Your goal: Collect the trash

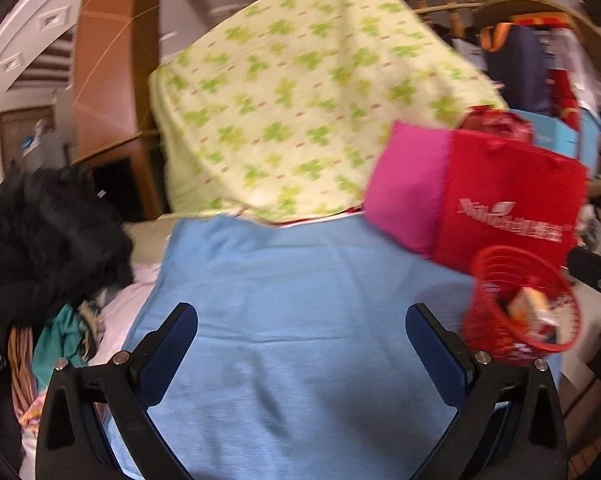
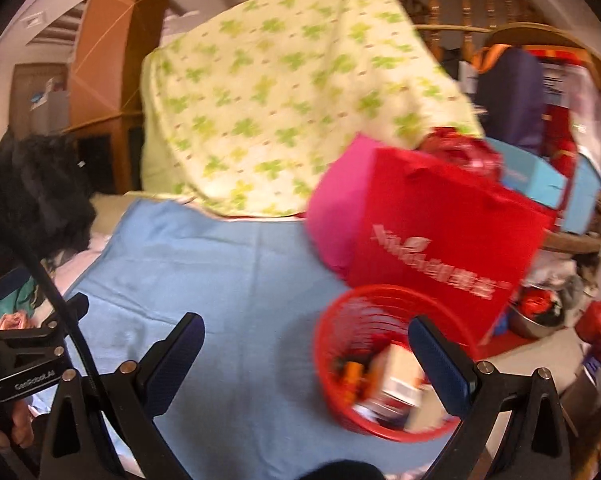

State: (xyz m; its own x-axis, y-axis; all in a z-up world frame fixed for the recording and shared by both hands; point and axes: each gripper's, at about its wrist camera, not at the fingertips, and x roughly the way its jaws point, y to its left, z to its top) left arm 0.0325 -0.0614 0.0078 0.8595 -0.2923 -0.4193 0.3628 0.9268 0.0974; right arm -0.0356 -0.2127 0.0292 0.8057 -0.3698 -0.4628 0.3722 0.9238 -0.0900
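Right wrist view: the right gripper (image 2: 304, 344) is spread wide and empty over a blue cloth (image 2: 204, 280). A red mesh basket (image 2: 340, 328) holding boxes and wrappers sits just before its right finger. Behind stands a red bag (image 2: 440, 240) with blurred white lettering, unreadable. The left gripper (image 1: 300, 332) is likewise wide and empty.

The red bag (image 2: 440, 240) at 3 o'clock carries blurred white print; the left gripper's mount (image 2: 24, 376) reads "GenRobot.AI".
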